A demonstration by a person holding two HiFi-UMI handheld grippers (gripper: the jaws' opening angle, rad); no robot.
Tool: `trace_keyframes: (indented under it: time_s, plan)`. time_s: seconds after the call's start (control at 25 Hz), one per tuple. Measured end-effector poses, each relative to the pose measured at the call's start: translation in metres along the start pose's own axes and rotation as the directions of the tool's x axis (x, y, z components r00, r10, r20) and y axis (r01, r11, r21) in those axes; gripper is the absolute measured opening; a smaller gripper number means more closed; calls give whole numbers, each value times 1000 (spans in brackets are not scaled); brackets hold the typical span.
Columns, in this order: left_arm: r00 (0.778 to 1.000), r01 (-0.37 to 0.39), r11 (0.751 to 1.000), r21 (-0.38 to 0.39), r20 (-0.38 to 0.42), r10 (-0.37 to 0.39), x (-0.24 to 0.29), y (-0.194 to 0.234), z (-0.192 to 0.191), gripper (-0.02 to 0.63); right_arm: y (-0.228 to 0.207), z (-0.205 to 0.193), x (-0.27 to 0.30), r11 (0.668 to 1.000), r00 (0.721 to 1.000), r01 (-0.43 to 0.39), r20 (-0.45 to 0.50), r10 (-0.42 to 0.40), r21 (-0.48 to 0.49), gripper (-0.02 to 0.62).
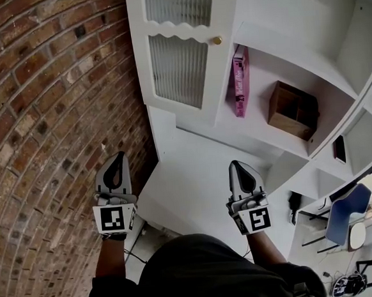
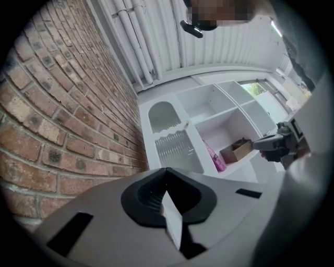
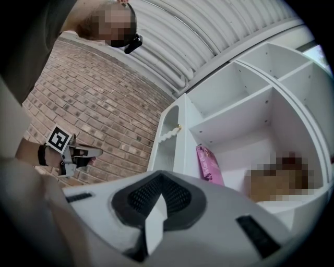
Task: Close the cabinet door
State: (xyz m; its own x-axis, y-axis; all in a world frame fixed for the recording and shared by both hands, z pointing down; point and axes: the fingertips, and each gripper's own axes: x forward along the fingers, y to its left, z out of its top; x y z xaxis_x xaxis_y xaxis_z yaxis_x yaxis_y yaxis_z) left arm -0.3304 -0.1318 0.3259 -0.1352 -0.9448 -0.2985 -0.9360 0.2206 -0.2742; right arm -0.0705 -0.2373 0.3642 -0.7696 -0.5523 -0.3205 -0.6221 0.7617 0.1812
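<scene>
The white cabinet door point(image 1: 178, 49) with ribbed glass panels and a small brass knob point(image 1: 216, 40) stands open, swung out toward the brick wall. It also shows in the left gripper view point(image 2: 172, 148) and, edge-on, in the right gripper view point(image 3: 166, 141). My left gripper point(image 1: 118, 156) is shut and empty, low and left of the door beside the bricks. My right gripper point(image 1: 234, 164) is also shut with nothing in it, below the open shelf. Neither touches the door.
A brick wall point(image 1: 43, 124) runs close along the left. The open shelf holds a pink box point(image 1: 240, 83) and a brown wooden box point(image 1: 292, 109). A white counter ledge point(image 1: 188, 170) lies under the grippers. A blue chair point(image 1: 345, 215) stands at the lower right.
</scene>
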Motion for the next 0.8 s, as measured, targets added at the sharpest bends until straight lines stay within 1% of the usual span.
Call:
trace_keyframes:
  time_s: [0.24, 0.8]
  plan:
    - [1000, 1, 1000, -19, -25, -1, -4, -3, -12, 2, 2, 0, 2, 1000, 1000, -7, 1, 7, 6, 0]
    - [999, 27, 999, -24, -23, -27, 2, -9, -14, 2, -3, -3, -3, 1000, 1000, 19, -6, -19, 2, 0]
